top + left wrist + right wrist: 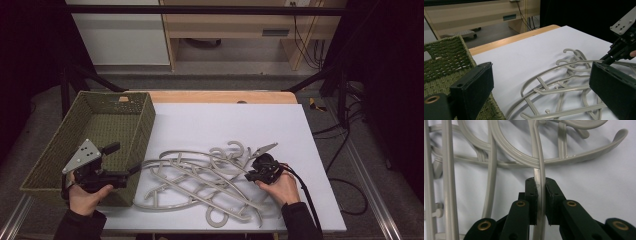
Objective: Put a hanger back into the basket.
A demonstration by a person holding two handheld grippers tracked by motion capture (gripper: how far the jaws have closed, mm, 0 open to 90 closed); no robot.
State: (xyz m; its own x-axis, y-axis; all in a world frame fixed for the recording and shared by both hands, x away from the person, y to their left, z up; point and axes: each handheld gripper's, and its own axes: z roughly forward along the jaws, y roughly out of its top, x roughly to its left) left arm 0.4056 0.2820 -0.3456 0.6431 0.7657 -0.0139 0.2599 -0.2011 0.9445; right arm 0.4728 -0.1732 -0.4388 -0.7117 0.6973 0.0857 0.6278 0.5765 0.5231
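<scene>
Several beige plastic hangers (200, 180) lie tangled on the white table top (225, 120). My right gripper (254, 172) rests at the right side of the pile, shut on one thin hanger bar (539, 157); in the right gripper view the bar runs between the pressed pads of that gripper (540, 185). My left gripper (126, 157) hovers open at the near right wall of the green woven basket (145, 125), with nothing between its jaws. In the left gripper view its jaws (540, 68) frame the hangers (564, 87), the basket (446, 55) and the right gripper (621, 47).
The basket's inside holds nothing that I can see. A wooden strip (220, 96) borders the table's far edge. Black cables (345, 145) lie on the floor to the right. A cabinet (120, 35) and a wooden shelf (235, 25) stand beyond the table.
</scene>
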